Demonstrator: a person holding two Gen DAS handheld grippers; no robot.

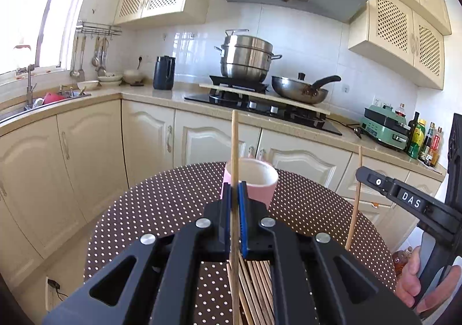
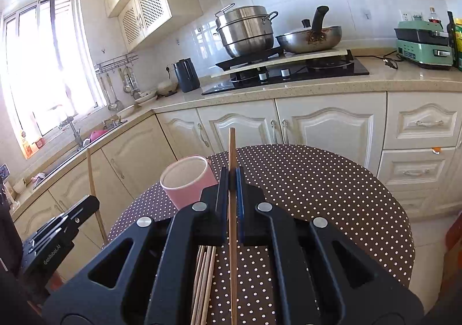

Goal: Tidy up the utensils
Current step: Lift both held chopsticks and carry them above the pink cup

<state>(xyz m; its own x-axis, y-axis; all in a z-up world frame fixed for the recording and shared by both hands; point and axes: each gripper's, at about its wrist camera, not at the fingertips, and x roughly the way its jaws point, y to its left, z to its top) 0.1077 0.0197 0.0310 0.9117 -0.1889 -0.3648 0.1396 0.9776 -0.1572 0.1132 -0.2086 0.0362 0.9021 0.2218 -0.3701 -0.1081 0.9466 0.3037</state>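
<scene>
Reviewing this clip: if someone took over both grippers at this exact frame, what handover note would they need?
Left gripper: shut on one chopstick, held upright just in front of the pink cup.
Right gripper: shut on another chopstick, also upright, to the right of the cup.
Cup stands on the dotted table; it looks empty.
Loose chopsticks lie on the table beneath the grippers.
Done: two picked up. Left: probably drop both into the cup, then the pile.

Steel steamer pot point(image 1: 246, 57) and wok point(image 1: 300, 90) on the stove, dark kettle point(image 1: 164, 72) alongside.
</scene>
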